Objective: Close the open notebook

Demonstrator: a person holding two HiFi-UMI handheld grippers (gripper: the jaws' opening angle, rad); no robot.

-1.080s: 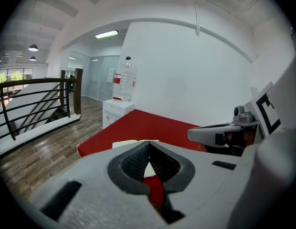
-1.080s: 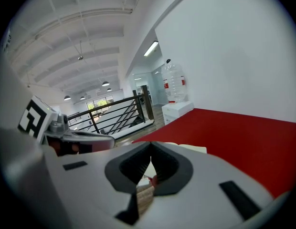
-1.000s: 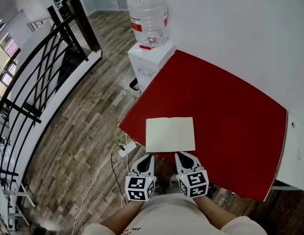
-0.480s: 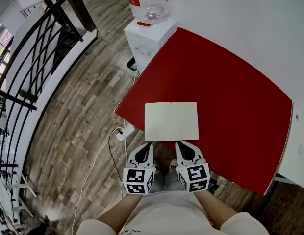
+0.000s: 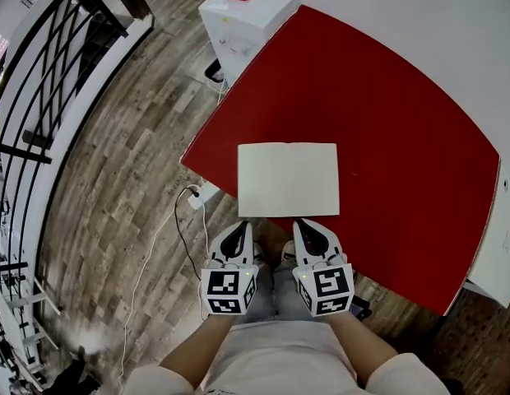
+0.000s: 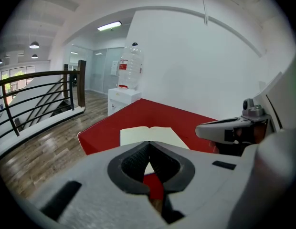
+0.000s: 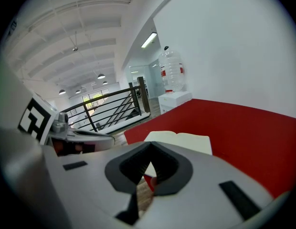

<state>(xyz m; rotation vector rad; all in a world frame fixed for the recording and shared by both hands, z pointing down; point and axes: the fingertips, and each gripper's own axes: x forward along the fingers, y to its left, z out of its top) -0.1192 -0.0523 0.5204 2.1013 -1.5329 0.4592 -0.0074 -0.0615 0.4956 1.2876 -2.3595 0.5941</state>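
The open notebook (image 5: 288,179) lies flat with blank cream pages on the red table (image 5: 403,138), close to the table's near edge. Both grippers hover side by side just short of that edge, pointing at the notebook. My left gripper (image 5: 241,227) is shut and empty, its tip below the left page. My right gripper (image 5: 305,225) is shut and empty too, below the right page. The left gripper view shows the notebook (image 6: 150,135) beyond the closed pads (image 6: 138,159). In the right gripper view the notebook (image 7: 184,141) sits past the closed pads (image 7: 162,162).
A white water dispenser (image 5: 247,11) stands against the table's far left corner. A black railing (image 5: 41,97) runs along the left. A power strip with a cable (image 5: 197,196) lies on the wooden floor (image 5: 123,188). A white wall lies beyond the table's far edge.
Both grippers have sunk together toward the table's near edge, still shut. The head view has tipped down, so the notebook looks larger and nearer. The notebook itself has not moved.
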